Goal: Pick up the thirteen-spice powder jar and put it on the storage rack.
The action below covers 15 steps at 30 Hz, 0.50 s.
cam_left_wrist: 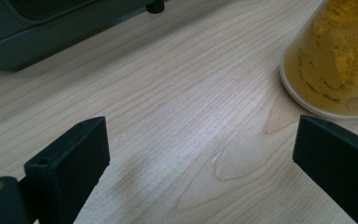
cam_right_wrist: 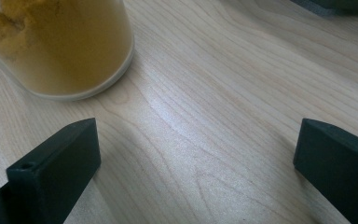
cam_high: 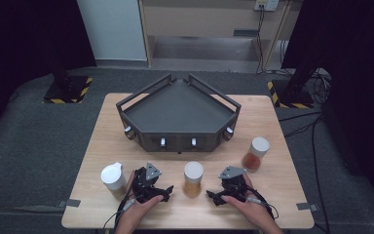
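Between the spread, empty left gripper (cam_high: pixel 168 190) and right gripper (cam_high: pixel 211 196) stands the yellow-powder jar (cam_high: pixel 193 179), seemingly awaiting pickup; next, one must straddle and pinch it.

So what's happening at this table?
A person rests the left hand-held gripper and the right hand-held gripper on a wooden table, both open and holding nothing. The yellow spice jar stands between them. A dark corner tray sits behind, with a red spice jar to the right.
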### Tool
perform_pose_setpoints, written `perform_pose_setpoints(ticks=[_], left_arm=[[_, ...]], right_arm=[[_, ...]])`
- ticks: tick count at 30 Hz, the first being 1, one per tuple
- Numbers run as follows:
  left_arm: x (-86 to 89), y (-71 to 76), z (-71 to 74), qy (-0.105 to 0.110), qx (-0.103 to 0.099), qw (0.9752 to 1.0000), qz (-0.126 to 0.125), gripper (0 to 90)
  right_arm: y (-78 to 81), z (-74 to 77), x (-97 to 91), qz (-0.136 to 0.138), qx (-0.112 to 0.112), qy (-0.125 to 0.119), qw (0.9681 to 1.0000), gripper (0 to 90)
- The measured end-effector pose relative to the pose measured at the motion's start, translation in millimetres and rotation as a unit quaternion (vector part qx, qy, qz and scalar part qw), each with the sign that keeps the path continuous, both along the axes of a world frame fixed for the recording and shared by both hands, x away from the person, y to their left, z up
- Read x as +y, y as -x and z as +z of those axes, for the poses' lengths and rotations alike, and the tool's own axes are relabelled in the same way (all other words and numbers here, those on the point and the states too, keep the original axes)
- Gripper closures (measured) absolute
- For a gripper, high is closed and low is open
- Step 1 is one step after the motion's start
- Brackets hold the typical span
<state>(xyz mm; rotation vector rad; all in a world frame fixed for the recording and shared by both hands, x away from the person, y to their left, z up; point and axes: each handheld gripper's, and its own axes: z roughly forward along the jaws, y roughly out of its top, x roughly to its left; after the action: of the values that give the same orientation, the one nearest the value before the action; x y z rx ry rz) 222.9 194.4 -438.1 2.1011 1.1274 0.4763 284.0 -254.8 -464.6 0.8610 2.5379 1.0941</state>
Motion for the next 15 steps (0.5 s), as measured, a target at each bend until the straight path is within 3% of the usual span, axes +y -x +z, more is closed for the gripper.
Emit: perform_pose_setpoints(ticks=[15], left_arm=[[2.3, 6.4, 15.3, 0.001, -0.01, 0.9999, -0.003, 3.0]], right_arm=[[0.1, 0.0, 0.0, 0.0, 0.0, 0.0, 1.0, 0.6]])
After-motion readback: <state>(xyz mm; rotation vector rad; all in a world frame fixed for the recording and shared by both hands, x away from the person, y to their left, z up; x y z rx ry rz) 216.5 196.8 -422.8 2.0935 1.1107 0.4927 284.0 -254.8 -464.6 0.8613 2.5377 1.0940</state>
